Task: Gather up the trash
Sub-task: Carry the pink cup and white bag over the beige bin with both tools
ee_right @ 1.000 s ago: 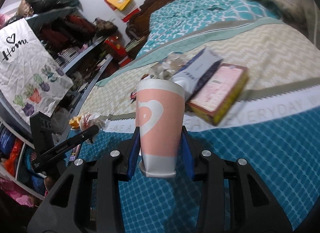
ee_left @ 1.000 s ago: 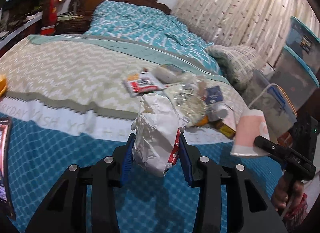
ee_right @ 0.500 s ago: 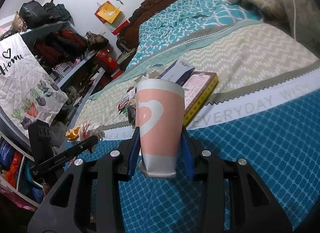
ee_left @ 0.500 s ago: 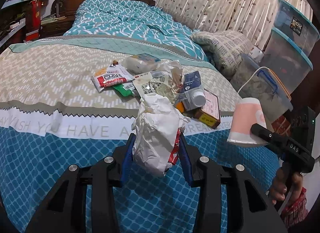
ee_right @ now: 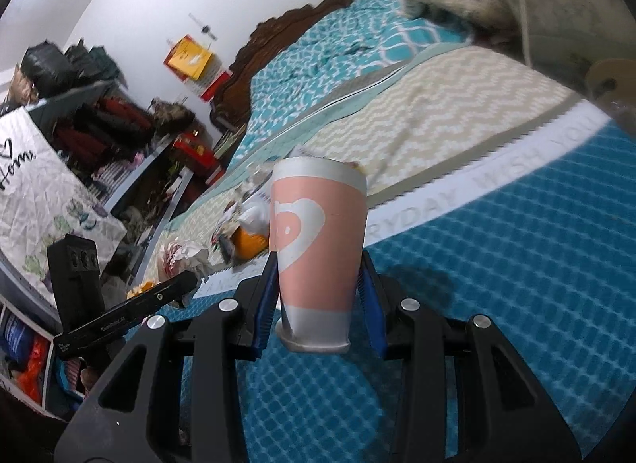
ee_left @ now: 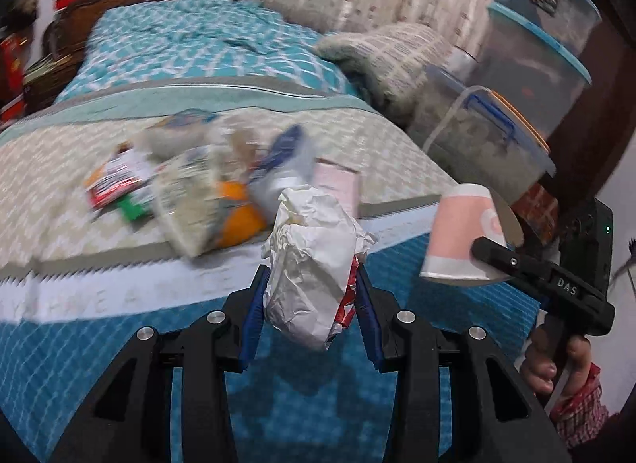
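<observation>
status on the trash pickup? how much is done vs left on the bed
Done: nothing visibly binned; no bin shows in either view. In hand: the left gripper is shut on a crumpled white wrapper, and the right gripper is shut on a pink paper cup. Left: a blurred pile of packets and boxes lies on the bed.

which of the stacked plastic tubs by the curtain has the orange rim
The lowest storage tub, the one level with the bed's edge with a blue handle clip and a white cord across it. The two tubs stacked above it have teal rims.
</observation>
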`<state>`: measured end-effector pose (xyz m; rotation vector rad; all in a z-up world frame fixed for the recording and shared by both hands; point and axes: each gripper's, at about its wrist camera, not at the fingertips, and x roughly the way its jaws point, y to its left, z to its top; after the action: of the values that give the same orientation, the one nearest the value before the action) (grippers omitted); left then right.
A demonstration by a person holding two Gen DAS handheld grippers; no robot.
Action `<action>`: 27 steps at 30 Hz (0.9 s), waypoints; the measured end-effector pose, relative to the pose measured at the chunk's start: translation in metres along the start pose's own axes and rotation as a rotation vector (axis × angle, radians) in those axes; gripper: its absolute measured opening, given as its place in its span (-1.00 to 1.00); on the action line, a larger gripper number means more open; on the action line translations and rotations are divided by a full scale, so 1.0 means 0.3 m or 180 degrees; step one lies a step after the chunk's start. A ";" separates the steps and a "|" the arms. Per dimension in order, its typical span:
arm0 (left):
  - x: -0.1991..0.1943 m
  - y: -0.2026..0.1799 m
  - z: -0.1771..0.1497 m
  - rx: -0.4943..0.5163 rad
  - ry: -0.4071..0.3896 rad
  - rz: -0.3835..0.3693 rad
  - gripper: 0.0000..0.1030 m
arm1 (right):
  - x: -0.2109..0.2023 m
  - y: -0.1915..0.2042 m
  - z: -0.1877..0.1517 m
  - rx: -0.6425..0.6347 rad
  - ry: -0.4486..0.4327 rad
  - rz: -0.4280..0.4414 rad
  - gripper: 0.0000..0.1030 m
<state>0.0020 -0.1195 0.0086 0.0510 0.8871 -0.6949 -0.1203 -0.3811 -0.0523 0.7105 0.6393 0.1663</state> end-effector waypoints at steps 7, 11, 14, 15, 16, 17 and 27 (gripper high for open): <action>0.161 -0.207 0.079 0.0364 0.0260 -0.0216 -0.24 | -0.111 -0.152 0.010 0.0242 -0.0248 -0.0090 -0.20; 0.261 -0.373 0.118 0.0666 0.0391 -0.0326 -0.24 | -0.183 -0.257 0.023 0.0416 -0.0386 -0.0174 -0.21; 0.337 -0.492 0.148 0.0895 0.0491 -0.0417 -0.24 | -0.253 -0.341 0.039 0.0531 -0.0531 -0.0257 -0.21; 0.358 -0.521 0.157 0.0941 0.0512 -0.0439 -0.24 | -0.273 -0.364 0.052 0.0553 -0.0571 -0.0282 -0.21; 0.391 -0.567 0.174 0.1004 0.0545 -0.0482 -0.24 | -0.292 -0.386 0.059 0.0574 -0.0610 -0.0312 -0.21; 0.416 -0.600 0.187 0.1040 0.0565 -0.0513 -0.24 | -0.322 -0.420 0.072 0.0608 -0.0674 -0.0366 -0.21; 0.726 -0.992 0.298 0.1359 0.0759 -0.0781 -0.24 | -0.496 -0.756 0.175 0.1207 -0.1019 -0.0768 -0.19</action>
<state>-0.0140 -0.4973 -0.0217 0.4184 0.9679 -1.1172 -0.2233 -0.6337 -0.0973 0.9921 0.4460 -0.2953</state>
